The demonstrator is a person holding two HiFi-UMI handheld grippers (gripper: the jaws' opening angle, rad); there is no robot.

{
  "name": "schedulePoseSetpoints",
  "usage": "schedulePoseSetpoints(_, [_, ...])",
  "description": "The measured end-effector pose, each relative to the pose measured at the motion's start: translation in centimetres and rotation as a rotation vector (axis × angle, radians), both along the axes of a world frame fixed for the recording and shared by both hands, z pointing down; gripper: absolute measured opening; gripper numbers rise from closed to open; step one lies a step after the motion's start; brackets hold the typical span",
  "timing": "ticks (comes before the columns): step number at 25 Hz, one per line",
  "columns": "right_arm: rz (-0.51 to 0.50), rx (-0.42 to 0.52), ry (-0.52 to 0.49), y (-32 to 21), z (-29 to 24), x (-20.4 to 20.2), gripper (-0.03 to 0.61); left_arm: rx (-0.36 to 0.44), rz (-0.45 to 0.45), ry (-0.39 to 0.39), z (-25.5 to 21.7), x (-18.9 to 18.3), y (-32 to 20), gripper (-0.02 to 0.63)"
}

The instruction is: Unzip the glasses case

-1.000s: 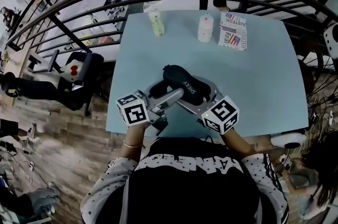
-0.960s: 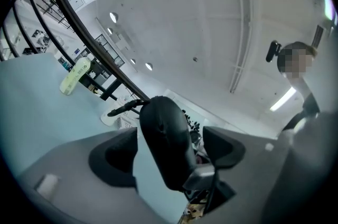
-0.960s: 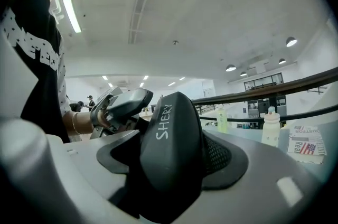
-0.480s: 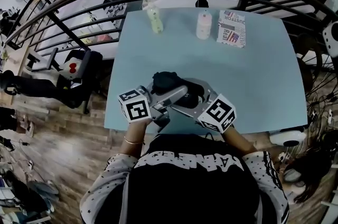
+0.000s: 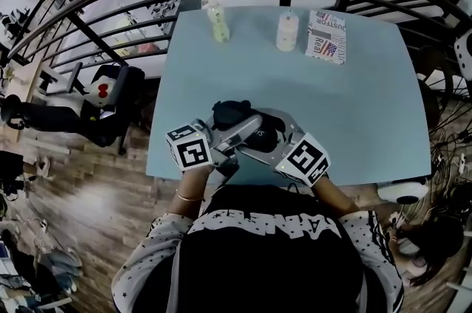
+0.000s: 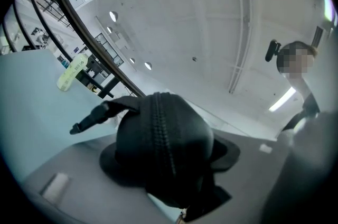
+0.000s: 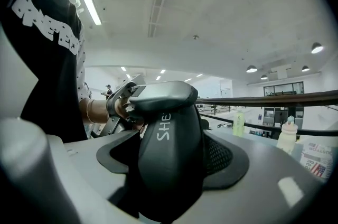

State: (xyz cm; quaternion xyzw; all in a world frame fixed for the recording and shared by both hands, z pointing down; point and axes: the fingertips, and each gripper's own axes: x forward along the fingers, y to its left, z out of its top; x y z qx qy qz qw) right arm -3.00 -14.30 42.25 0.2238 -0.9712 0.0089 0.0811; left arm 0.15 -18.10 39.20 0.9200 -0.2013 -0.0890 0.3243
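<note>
While set at the 6 o'clock edge of the pale blue table point(image 5: 369, 105), clamped on the black glasses case point(image 5: 232, 114) from both ends: left gripper point(image 6: 168, 173) from 7 o'clock, right gripper point(image 7: 170, 165) from 5 o'clock; zip teeth meshed at left-held end.

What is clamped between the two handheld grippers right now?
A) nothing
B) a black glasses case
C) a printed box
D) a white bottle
B: both gripper views show the black glasses case pressed between the jaws, while the white bottle and printed box stand at the table's far edge.
</note>
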Motion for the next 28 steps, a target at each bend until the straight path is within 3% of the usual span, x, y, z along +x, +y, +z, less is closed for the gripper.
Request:
schedulePoseSetpoints(5, [0.004,0.055,0.016,0.1,-0.1,-0.1,0.37,0.005,-0.011,-0.021,-0.3,0.0,0.2,0.0])
schedulePoseSetpoints(11, [0.023,0.083,0.075,-0.6,0.4,1.4,0.361,0.027,-0.148,0.022,-1.9,-4.0,-1.9,0.0])
schedulePoseSetpoints(15, [0.032,0.09,0.126,-0.8,1.4,2.5,0.24,0.064,-0.198,0.004,-2.9,-5.9,-2.8,0.0])
schedulePoseSetpoints(18, [0.034,0.158,0.191,-0.7,1.9,2.5,0.122,0.084,-0.202,-0.039,-2.8,-6.2,-2.8,0.0])
schedulePoseSetpoints(24, [-0.015,0.356,0.393,-0.3,2.9,2.1,0.118,0.078,-0.195,-0.048,-2.4,-6.1,-2.5,0.0])
schedulePoseSetpoints(28, [-0.016,0.477,0.465,-0.2,3.1,2.1,0.031,0.062,-0.209,-0.049,-2.1,-6.3,-2.9,0.0])
